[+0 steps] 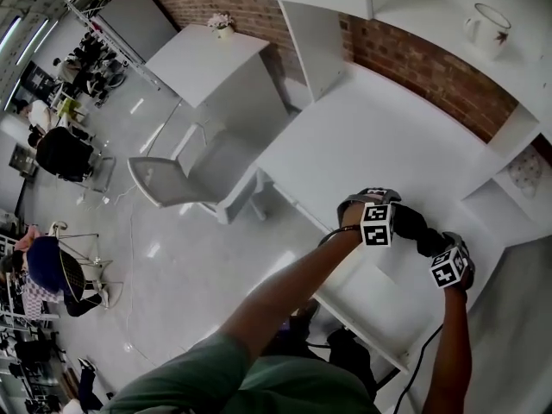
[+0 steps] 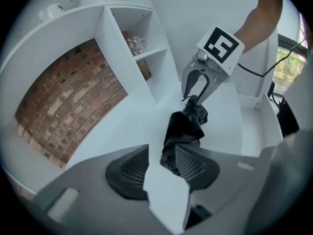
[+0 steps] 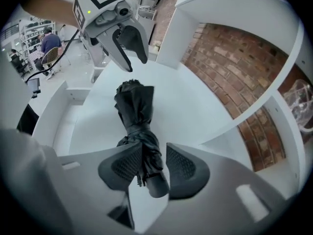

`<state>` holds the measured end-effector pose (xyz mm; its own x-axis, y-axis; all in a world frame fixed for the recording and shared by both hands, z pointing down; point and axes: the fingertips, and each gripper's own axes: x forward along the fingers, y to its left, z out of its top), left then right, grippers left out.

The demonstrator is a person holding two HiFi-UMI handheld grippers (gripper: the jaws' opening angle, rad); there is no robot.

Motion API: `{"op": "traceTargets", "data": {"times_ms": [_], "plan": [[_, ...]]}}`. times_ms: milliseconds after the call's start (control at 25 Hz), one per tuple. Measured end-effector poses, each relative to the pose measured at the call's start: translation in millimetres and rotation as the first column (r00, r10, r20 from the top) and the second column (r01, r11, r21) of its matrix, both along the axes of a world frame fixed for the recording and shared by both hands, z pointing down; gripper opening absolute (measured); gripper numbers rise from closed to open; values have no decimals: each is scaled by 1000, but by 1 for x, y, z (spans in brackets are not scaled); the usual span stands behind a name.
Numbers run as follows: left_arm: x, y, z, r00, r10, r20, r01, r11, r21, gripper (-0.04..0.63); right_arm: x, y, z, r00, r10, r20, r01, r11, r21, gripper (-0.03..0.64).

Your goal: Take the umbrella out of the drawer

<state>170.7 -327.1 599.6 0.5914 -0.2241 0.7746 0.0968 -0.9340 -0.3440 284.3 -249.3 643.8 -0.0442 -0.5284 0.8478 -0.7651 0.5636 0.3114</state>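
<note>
Right gripper first: its jaws are clamped on the handle end of the umbrella, with the stubby rounded butt poking back past the pads. The left gripper is at the other end. Its jaws stand apart around the tip. The fabric lies against one pad and there's a clear white gap before the other, so it isn't really squeezing.

The umbrella is a black compact one, folded up, hanging in the air between the two grippers just off the white surface. The canopy is crinkly, bunched cloth, and there's a tighter waist where something is cinched round it. I can't make out the strap itself. The pads on both grippers are dark grey, rounded, with a fine ribbed grid.

Further out there's a smooth white desk with the pulled-out drawer at its front edge. I honestly can't tell whether the umbrella is over the drawer or over the desktop. Behind that is a rough red brick wall and white cubby shelves. A mug sits up top and some clear glass thing is in one cubby. A pale chair stands on the glossy floor.

From the head view the marker cubes cover most of the umbrella, so only a dark lump shows between them.
</note>
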Motion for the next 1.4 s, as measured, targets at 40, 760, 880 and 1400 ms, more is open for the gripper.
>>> {"op": "traceTargets", "data": {"times_ms": [40,760,880,1400], "plan": [[-1,-1,-12,1000,-8,-28,8,1000,6,161,1,0,-10,1000,11,-1,-11,1000,18,152],[-96,37,-231,835,-132,-534,83,990,-115,3,-39,47,-234,972,185,142,-228,887,402,50],[-114,47,-269,814,-116,-569,59,991,-117,3,-60,57,-296,961,176,214,-262,827,497,21],[-163,131,-378,702,42,-711,-95,995,-35,3,-167,133,-441,903,-4,429,-327,639,696,8]]}}
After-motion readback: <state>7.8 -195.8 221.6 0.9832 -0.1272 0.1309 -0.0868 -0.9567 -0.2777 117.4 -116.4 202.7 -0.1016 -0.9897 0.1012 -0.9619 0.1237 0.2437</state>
